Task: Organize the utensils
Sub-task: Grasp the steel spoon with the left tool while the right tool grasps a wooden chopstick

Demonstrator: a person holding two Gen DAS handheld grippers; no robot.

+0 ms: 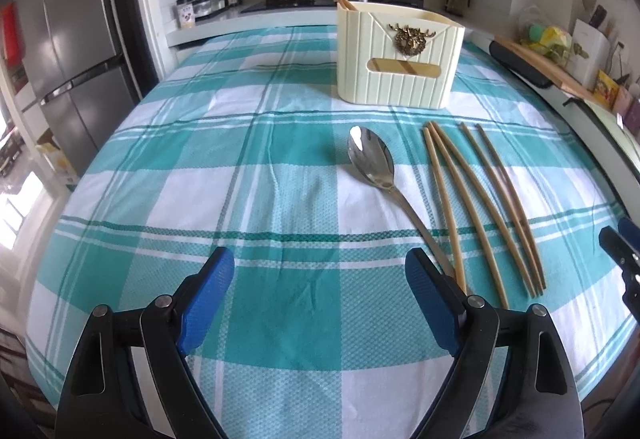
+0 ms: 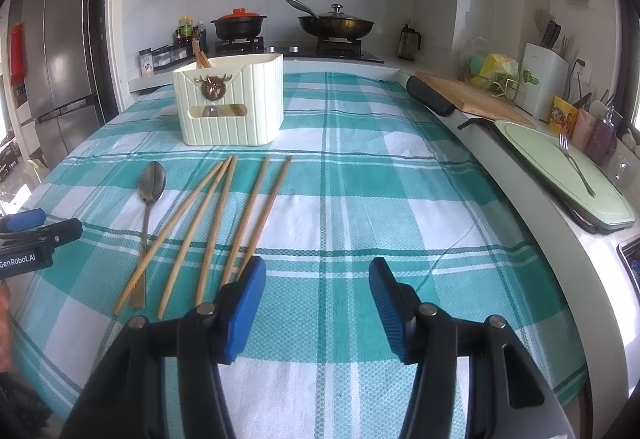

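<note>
- The left gripper (image 1: pixel 320 303) has its jaws spread wide with only cloth between them; the right gripper (image 2: pixel 318 309) is parted about halfway and also holds nothing.
- The spoon (image 1: pixel 370 159) lies at about 1 o'clock from the left gripper, its bowl toward the holder (image 1: pixel 398 55), which stands farther off along the same line.
- The four loose chopsticks (image 2: pixel 224 223) fan out at about 11 o'clock from the right gripper, with the spoon just beyond them to the left.
- One chopstick crosses over the spoon handle near its end, so lifting the spoon first would likely drag or flick that stick.
- The chopsticks are thin, smooth, round and tan, probably bamboo; a pinch slightly off centre could roll one away or catch two at once.
- The spoon is polished metal and lies flat on the cloth, so blunt pads may slide over it rather than get under it.
- The checked tablecloth (image 1: pixel 248 199) is soft, woven and a little wrinkled; pressing down hard could bunch it and shift everything nearby.
- The holder is cream ribbed plastic with a brass-coloured ornament and already has chopsticks standing in a back corner; it looks light, and a careless drop-in could tip or push it.
</note>
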